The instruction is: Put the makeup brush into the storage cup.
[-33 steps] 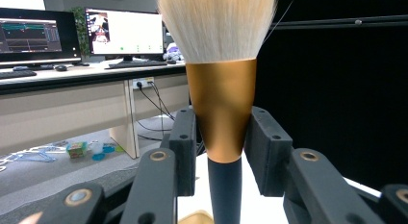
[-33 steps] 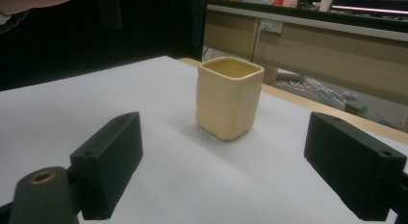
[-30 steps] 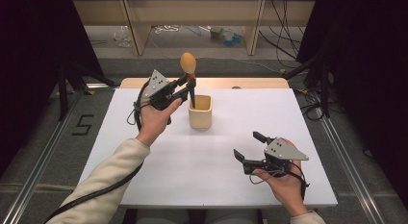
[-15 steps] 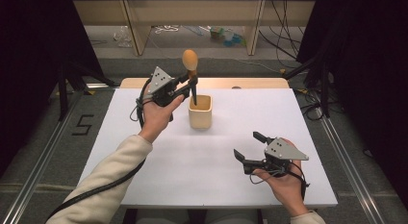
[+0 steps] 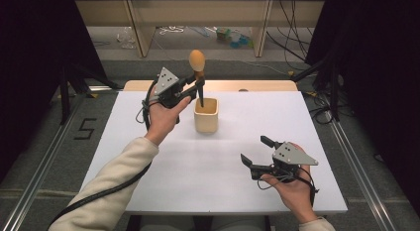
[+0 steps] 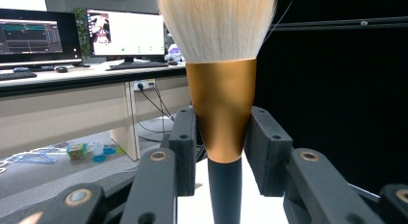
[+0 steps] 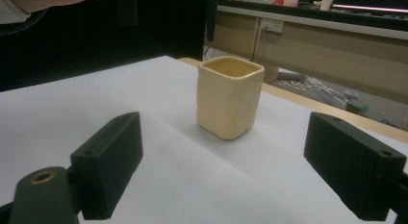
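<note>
The makeup brush (image 5: 198, 67) is clamped in the left claw (image 5: 195, 88) above the cream cup (image 5: 206, 115) at 12 o'clock; a straight lowering is called for, while the right claw (image 5: 256, 150) is held apart.

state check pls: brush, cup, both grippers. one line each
makeup brush: upright, bristles up, held above the cup, dark handle tip at the cup's mouth
cup: upright on the white table, nothing else seen inside it
left gripper: shut on the brush's gold ferrule, raised off the table
right gripper: open, jaws wide apart, nothing between them, low over the table and pointed toward the cup
</note>
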Demonstrator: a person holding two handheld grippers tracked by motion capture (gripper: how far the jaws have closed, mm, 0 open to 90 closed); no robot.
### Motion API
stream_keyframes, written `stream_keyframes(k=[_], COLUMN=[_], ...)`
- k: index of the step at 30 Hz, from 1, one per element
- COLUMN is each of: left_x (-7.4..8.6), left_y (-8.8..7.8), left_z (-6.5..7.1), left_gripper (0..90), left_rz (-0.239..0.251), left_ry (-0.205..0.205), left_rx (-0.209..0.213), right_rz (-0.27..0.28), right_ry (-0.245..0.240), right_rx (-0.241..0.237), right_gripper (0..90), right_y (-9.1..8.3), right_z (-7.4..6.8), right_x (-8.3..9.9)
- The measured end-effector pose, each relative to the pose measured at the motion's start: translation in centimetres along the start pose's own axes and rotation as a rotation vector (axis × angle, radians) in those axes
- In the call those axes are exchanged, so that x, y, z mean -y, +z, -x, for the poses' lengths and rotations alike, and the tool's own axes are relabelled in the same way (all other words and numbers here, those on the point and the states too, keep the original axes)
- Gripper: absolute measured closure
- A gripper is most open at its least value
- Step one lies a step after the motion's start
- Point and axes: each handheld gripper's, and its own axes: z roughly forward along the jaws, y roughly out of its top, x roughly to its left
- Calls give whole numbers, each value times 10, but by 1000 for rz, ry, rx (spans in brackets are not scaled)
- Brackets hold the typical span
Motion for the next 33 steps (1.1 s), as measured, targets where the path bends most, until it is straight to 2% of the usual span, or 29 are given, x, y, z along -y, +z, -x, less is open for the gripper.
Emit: stream_keyframes(k=[15,33], left_x=[1,5], left_y=[6,12], left_z=[0,-4], left_gripper=[660,660], left_rz=[1,-6], left_ry=[8,18], left_rx=[-3,-30], right_rz=[6,4], right_ry=[3,-2], right_rx=[-9,-9], right_gripper=[144,144], right_y=[1,1], right_z=[0,0], right_x=[1,1])
